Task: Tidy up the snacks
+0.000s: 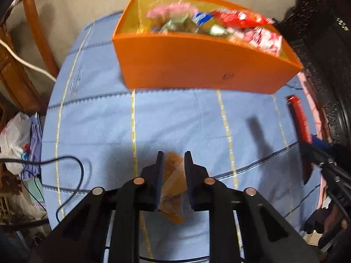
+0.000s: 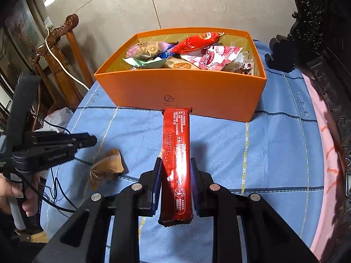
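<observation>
Nearing the end of the job, by my judgement: most snacks already sit inside the orange box (image 2: 179,94), and only two packets remain outside it.

The right gripper (image 2: 175,164) has its jaws clamped on a long red snack bar (image 2: 176,153), which runs forward from between the jaws, its far end just short of the box's front wall. The box stands straight ahead of these jaws on the blue cloth of the tabletop (image 2: 274,149).

The left gripper (image 1: 174,160) has its jaws set either side of a small brown packet (image 1: 173,184). From the left wrist view I cannot tell whether they pinch it or merely straddle it; in the right wrist view the packet looks to rest on the cloth, below and just ahead of that gripper.

Inside the box lie a red sausage-like pack (image 2: 195,41), a red-and-white packet (image 2: 217,59), a pink bag of round biscuits (image 2: 142,49), a green wrapper (image 2: 144,62), a blue wrapper (image 2: 167,52) and a clear packet (image 2: 241,65) at the right end. Room remains on top.

Left to do, as I judge it: drop both packets in.
</observation>
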